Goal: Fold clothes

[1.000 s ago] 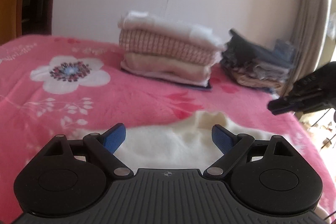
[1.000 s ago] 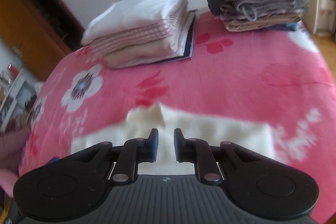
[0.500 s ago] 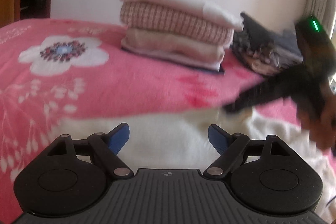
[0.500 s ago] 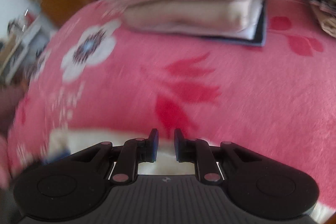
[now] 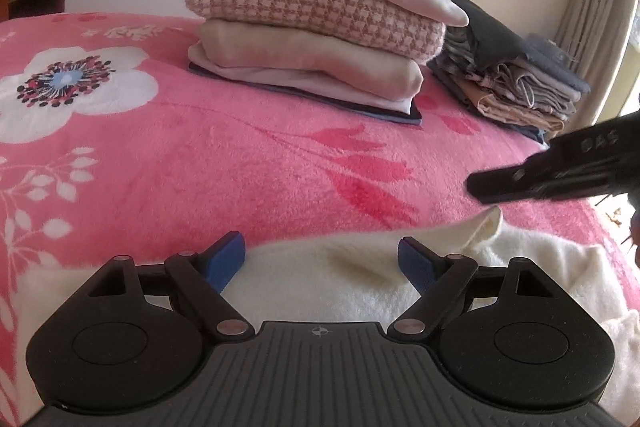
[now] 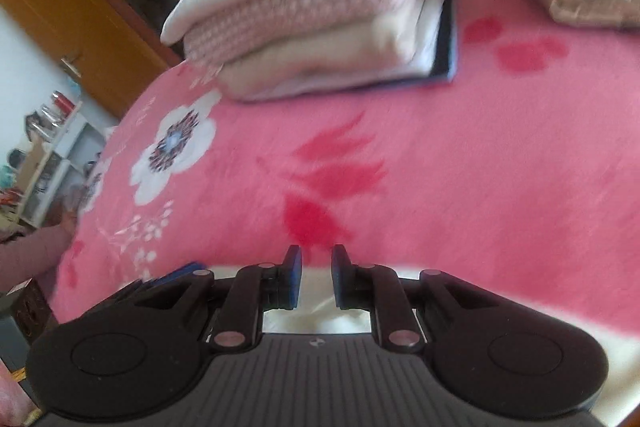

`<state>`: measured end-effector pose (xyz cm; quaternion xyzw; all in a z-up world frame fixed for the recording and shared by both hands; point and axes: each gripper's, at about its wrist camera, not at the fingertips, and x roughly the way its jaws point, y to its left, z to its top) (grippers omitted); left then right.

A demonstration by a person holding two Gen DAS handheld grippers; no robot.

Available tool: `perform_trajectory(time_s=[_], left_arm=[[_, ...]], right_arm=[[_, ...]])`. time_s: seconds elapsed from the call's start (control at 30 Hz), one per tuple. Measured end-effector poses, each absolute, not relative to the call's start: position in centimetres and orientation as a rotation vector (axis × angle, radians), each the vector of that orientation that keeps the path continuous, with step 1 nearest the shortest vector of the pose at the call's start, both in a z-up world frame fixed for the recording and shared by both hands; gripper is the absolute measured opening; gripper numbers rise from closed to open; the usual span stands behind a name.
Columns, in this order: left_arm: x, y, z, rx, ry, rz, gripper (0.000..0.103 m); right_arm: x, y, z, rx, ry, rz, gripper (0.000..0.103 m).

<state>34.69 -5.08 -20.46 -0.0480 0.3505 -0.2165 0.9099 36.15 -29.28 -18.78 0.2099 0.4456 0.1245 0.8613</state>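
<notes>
Both grippers hang low over the near edge of the bed. On the left gripper (image 5: 320, 259) the blue pads stand wide apart, having just closed in a little, with nothing clamped; the cream garment (image 5: 340, 287) lies directly below and between them. The right gripper (image 6: 316, 277) has its pads drawn close with a narrow gap between them; cream cloth shows beneath that gap, but whether any is pinched I cannot tell. In the left wrist view this gripper reaches in from the right, just above a raised collar-like corner of the garment.

Outward, the garment is spread across the near part of the pink floral blanket (image 5: 200, 155), loose and unfolded as far as can be seen. At the far side a light folded stack (image 5: 312, 39) sits left of a dark folded stack (image 5: 516, 75).

Judging from this, several pieces are done and piled; the cream one is only at its start, every fold still ahead.
</notes>
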Motion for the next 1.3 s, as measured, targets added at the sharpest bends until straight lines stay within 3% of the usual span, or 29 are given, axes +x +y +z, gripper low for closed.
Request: perform_trajectory(time_s=[0.17,0.2,0.27,0.47,0.53,0.6,0.8,0.9,1.07,1.3], left_arm=[[34.7,-5.2,-20.6,-0.089,0.718,-0.444,0.085],[34.7,-5.2,-20.6,-0.086,0.717,-0.444,0.085],[34.7,-5.3,-20.6,-0.081,0.716,-0.442,0.085],[34.7,-5.4,-20.8,-0.069,0.713,-0.441,0.085],[34.7,-5.3,-20.8,-0.074,0.713,-0.443,0.085],[34.7,-5.2,-20.8,-0.079,0.712,-0.444,0.085],[34.6,-5.4,-20.9,-0.07,0.709,-0.443,0.086],[34.6,-5.4,-20.9,-0.07,0.708,-0.445,0.086],[34.5,-5.4,-21.0,-0.063,0.705,-0.445,0.086],[34.3,-5.5,-21.1,-0.054,0.697,-0.448,0.086]], right_arm=[[34.9,-28.7,-16.2,0.226,0.898,0.253,0.02],[34.4,-28.3,-15.8,0.171,0.891,0.251,0.032],[33.5,-27.3,-15.7,0.051,0.881,0.236,0.045],[32.9,-24.1,-18.3,-0.212,0.878,0.158,0.043],[32.8,-23.5,-19.2,-0.288,0.855,0.114,0.037],[32.2,-23.7,-19.5,-0.28,0.851,0.136,0.022],[29.8,-24.0,-21.1,-0.469,0.849,0.143,0.022],[28.8,-24.9,-19.8,-0.425,0.81,0.183,0.024],[30.6,-27.6,-16.2,-0.086,0.757,0.198,0.024],[37.8,-29.2,-19.1,0.255,0.932,0.207,0.023]])
